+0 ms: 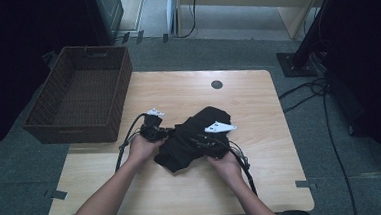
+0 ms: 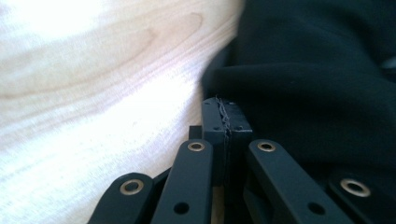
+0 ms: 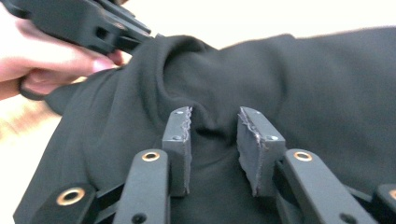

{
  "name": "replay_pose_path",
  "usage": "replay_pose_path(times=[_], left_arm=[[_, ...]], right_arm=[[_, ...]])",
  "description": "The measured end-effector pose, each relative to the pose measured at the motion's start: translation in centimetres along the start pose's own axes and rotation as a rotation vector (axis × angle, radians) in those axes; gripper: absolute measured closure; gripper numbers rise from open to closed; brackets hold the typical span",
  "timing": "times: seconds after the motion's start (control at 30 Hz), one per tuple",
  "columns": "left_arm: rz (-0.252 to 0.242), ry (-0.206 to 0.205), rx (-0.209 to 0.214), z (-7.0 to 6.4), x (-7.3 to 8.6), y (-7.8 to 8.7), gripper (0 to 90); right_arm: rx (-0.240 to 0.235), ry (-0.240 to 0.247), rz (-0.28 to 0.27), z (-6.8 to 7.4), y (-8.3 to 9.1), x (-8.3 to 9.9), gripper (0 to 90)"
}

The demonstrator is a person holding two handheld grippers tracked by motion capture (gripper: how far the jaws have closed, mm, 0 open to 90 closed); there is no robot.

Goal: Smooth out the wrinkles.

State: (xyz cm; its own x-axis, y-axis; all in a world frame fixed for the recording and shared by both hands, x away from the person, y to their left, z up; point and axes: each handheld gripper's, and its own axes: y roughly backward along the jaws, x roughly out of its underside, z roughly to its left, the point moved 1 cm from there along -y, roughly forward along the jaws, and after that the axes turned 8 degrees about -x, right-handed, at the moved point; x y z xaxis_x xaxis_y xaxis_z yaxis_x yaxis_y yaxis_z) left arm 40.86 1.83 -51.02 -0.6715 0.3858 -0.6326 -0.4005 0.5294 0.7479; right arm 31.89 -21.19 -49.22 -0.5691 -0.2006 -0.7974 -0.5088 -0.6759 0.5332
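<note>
A black garment lies crumpled in the middle of the wooden table. My left gripper is at the garment's left edge. In the left gripper view its pads are pressed together against the dark cloth. The right gripper view shows the cloth drawn up to that gripper's tip. My right gripper rests on the garment's right side. It is open, with a raised fold of the cloth between its two pads.
A dark wicker basket stands off the table's back left corner. A round dark cable hole sits in the table near its far edge. Cables trail across the carpet on the right. Bare wood surrounds the garment.
</note>
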Motion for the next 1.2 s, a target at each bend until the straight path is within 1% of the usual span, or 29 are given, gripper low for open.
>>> replay_pose_path(times=[0.07, 0.1, 0.13, 0.17, 0.2, 0.23, 0.3, 0.37, 0.43, 0.53, 0.57, 0.6, 0.63, 0.67, 0.7, 0.77, 0.8, 0.87, 0.93, 0.97, 1.0, 1.03, 1.07, 1.1, 1.13, 1.17, 1.2], left_arm=[[-0.014, -0.017, -0.004, 0.0, -0.3, 0.3, 90.0], [-0.012, -0.037, -0.007, 0.0, -0.5, 0.5, 90.0], [-0.012, -0.042, -0.01, 0.0, -0.5, 0.6, 90.0], [-0.012, -0.051, -0.01, 0.1, -0.7, 0.7, 90.0], [-0.01, -0.055, -0.012, 0.1, -0.8, 0.8, 90.0], [-0.012, -0.057, -0.013, 0.2, -0.9, 0.9, 90.0], [-0.016, -0.062, -0.013, 0.3, -1.2, 1.1, 90.0], [-0.025, -0.068, -0.012, 0.3, -1.5, 1.2, 90.0], [-0.024, -0.073, -0.006, 0.2, -1.8, 1.3, 90.0], [-0.012, -0.093, -0.003, -0.1, -1.7, 1.3, 90.0], [-0.007, -0.095, -0.002, -0.1, -1.6, 1.3, 90.0], [-0.006, -0.091, -0.004, -0.1, -1.6, 1.3, 90.0], [-0.006, -0.087, -0.008, 0.0, -1.5, 1.3, 90.0], [-0.008, -0.081, -0.008, 0.0, -1.5, 1.3, 90.0], [-0.005, -0.082, -0.009, 0.1, -1.4, 1.3, 90.0], [-0.005, -0.081, -0.011, 0.1, -1.3, 1.3, 90.0], [-0.005, -0.082, -0.012, 0.1, -1.3, 1.3, 90.0], [-0.016, -0.077, -0.016, 0.1, -1.4, 1.4, 90.0], [-0.025, -0.07, -0.016, 0.2, -1.5, 1.5, 90.0], [-0.024, -0.074, -0.019, 0.2, -1.5, 1.7, 90.0], [-0.027, -0.073, -0.019, 0.3, -1.5, 1.9, 90.0], [-0.031, -0.065, -0.016, 0.3, -1.5, 2.2, 88.6], [-0.033, -0.064, -0.016, 0.3, -1.6, 2.7, 83.2], [-0.038, -0.061, -0.016, 0.3, -1.7, 3.1, 77.2], [-0.045, -0.058, -0.008, 0.3, -1.7, 3.7, 76.8], [-0.056, -0.055, -0.004, 0.2, -1.7, 4.3, 76.7], [-0.067, -0.055, 0.0, 0.1, -1.8, 5.0, 76.7]], right_arm=[[0.023, 0.029, -0.049, -0.5, 0.8, -0.7, 62.5], [0.038, 0.036, -0.072, -1.1, 1.3, -1.1, 62.2], [0.044, 0.017, -0.09, -2.0, 1.7, -1.7, 61.9], [0.048, 0.003, -0.099, -2.6, 2.0, -2.0, 62.2], [0.071, -0.002, -0.105, -3.3, 2.2, -2.3, 63.4], [0.096, -0.001, -0.103, -4.2, 2.5, -2.5, 64.2], [0.12, 0.002, -0.092, -5.4, 2.6, -2.8, 64.3], [0.108, -0.018, -0.06, -6.5, 2.4, -2.9, 63.2], [0.083, -0.026, -0.026, -7.0, 1.8, -2.8, 62.8], [0.03, -0.036, -0.004, -6.7, 1.4, -2.5, 56.3], [0.018, -0.027, 0.004, -6.4, 1.2, -2.3, 55.8], [0.025, -0.003, 0.032, -6.0, 0.9, -2.0, 57.3], [0.019, 0.011, 0.053, -5.8, 0.7, -1.8, 59.6], [0.021, 0.026, 0.059, -5.4, 0.6, -1.6, 61.1], [0.026, 0.045, 0.053, -5.0, 0.6, -1.4, 63.6], [-0.004, 0.067, 0.043, -4.1, 0.6, -1.1, 65.2], [-0.02, 0.073, 0.057, -3.8, 0.5, -1.1, 66.1], [-0.042, 0.102, 0.081, -3.1, 0.4, -1.0, 66.0], [-0.062, 0.106, 0.096, -3.0, 0.5, -1.0, 64.6], [-0.06, 0.099, 0.09, -3.1, 0.6, -1.1, 63.5], [-0.06, 0.097, 0.074, -3.3, 0.8, -1.2, 62.0], [-0.05, 0.087, 0.054, -3.5, 1.2, -1.4, 61.4], [-0.035, 0.075, 0.035, -3.9, 1.6, -1.5, 61.4], [-0.018, 0.062, 0.005, -4.4, 2.2, -1.7, 61.4], [-0.01, 0.052, -0.008, -4.8, 2.6, -1.9, 61.4], [0.008, 0.037, -0.019, -5.2, 2.9, -2.0, 61.4], [0.032, 0.033, -0.029, -5.7, 3.2, -2.1, 61.4]])
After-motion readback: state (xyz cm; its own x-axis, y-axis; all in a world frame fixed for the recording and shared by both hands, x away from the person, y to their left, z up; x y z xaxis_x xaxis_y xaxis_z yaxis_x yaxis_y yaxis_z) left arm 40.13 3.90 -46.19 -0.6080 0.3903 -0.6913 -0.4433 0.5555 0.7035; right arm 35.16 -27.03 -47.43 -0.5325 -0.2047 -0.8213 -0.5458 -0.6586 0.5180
